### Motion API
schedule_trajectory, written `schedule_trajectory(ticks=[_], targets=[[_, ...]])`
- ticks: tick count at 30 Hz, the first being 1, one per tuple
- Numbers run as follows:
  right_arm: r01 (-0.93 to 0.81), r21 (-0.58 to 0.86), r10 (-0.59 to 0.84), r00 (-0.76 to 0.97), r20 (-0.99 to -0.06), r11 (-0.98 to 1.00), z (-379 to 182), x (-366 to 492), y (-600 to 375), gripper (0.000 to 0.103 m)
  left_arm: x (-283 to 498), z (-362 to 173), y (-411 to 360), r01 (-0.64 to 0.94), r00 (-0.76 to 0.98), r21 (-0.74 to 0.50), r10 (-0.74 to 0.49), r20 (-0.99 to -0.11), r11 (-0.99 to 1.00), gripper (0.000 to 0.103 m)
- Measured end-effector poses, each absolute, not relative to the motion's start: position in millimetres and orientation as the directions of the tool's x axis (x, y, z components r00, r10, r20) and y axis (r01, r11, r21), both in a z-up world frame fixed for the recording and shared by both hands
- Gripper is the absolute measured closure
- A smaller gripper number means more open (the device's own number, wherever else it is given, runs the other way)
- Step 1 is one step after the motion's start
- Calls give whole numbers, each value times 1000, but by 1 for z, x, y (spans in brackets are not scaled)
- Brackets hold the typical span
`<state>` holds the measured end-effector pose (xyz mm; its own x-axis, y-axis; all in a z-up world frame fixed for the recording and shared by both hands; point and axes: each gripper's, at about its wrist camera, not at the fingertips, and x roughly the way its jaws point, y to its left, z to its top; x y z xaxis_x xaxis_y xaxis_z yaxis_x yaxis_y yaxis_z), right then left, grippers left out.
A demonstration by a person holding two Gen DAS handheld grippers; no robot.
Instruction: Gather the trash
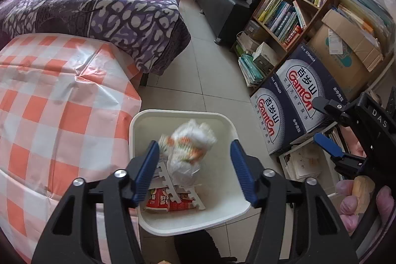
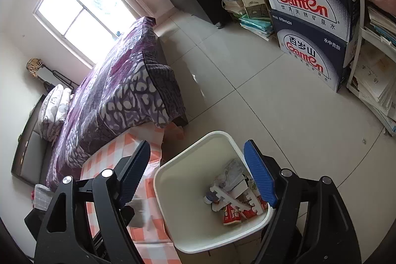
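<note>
A white bin (image 1: 173, 113) stands on the floor beside the table, directly below my left gripper (image 1: 195, 144). That gripper is open, and a crumpled white and orange plastic wrapper (image 1: 190, 140) shows blurred between its fingers, touching neither pad. In the bin lie a red carton (image 1: 168, 202) and a white toothed foam strip (image 1: 170, 180). My right gripper (image 2: 197, 143) is open with nothing between its fingers, over the bin (image 2: 193, 165) and the table's edge. It also shows open at the right (image 1: 316, 119). The carton (image 2: 231, 213) and foam strip (image 2: 230, 197) show again.
A table with an orange and white checked cloth (image 1: 49, 103) stands left of the bin. A purple-covered bed (image 1: 99, 4) lies behind it. Stacked Ganten boxes (image 1: 297, 95) and a bookshelf (image 1: 292, 4) line the right side. A person's hand (image 1: 351, 199) holds the right gripper.
</note>
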<state>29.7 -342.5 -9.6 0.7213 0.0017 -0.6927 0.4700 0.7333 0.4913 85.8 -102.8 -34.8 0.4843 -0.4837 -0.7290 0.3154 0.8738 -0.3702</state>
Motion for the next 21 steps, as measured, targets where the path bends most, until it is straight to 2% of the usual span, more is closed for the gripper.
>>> schedule_trajectory(ticks=[3, 9, 11, 16, 19, 21], targets=[[449, 442, -44, 739, -672, 777, 1, 27, -333, 25, 81, -29, -94, 314, 501, -337, -456, -736, 888, 39], [391, 244, -169, 769, -617, 887, 23, 19, -289, 13, 63, -7, -51, 222, 611, -252, -336, -717, 942, 20], [373, 196, -191, 779, -598, 907, 27, 13, -272, 7, 54, 0, -34, 176, 661, -211, -275, -698, 961, 17], [360, 137, -221, 785, -578, 923, 27, -4, -240, 7, 22, 24, 2, 27, 802, -96, -79, -592, 995, 7], [349, 100, -233, 786, -573, 932, 22, -14, -219, 7, 1, 33, 12, -48, 864, 7, 45, -501, 999, 7], [325, 76, -229, 795, -562, 943, 19, -20, -203, 7, -8, 32, 19, -63, 866, 39, 75, -495, 997, 7]])
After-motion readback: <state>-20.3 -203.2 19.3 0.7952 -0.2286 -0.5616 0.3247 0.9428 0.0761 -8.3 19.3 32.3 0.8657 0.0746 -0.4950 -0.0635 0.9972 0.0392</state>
